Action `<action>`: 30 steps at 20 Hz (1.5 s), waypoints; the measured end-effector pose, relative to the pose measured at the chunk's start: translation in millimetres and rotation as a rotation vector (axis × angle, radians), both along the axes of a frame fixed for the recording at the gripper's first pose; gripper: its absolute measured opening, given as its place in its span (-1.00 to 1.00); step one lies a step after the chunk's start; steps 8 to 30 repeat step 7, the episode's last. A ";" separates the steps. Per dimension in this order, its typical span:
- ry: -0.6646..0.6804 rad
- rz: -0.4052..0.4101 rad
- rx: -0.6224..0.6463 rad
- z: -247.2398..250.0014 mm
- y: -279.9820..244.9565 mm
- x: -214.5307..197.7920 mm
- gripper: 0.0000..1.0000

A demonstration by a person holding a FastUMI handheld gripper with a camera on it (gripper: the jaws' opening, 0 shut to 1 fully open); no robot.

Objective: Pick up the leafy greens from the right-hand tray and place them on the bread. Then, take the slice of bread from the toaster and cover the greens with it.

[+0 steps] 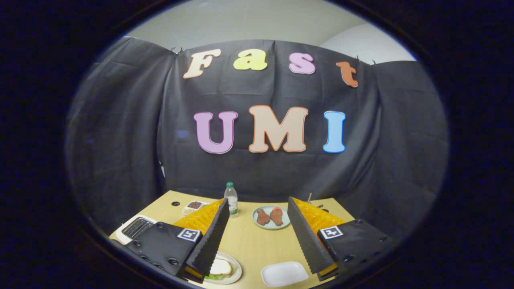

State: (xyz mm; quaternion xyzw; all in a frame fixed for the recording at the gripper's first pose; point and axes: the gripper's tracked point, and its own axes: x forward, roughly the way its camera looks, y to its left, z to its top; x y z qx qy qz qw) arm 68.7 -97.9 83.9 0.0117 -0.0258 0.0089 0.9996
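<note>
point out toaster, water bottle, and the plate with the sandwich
toaster (135, 228): gripper view, on its slotted top.
water bottle (231, 200): gripper view, mid body.
sandwich plate (237, 274): gripper view, bare rim by the left finger.
tongs (257, 237): gripper view, open, holding nothing.

The gripper (258, 212) is hanging above the table with its jaws spread wide apart, gripping nothing. Both fingers (209, 241) are pointing forward and slightly down, their ridged inner pads (307, 237) facing each other across the open gap. The fingers are touching nothing.
</note>
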 end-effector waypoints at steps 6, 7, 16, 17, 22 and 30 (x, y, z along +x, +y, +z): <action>-0.093 -0.046 0.036 7.4 -13.1 -10.0 0.84; -0.088 -0.060 0.041 3.8 -18.1 -10.7 0.84; -0.088 -0.060 0.041 3.8 -18.1 -10.7 0.84; -0.088 -0.060 0.041 3.8 -18.1 -10.7 0.84; -0.088 -0.060 0.041 3.8 -18.1 -10.7 0.84; -0.088 -0.060 0.041 3.8 -18.1 -10.7 0.84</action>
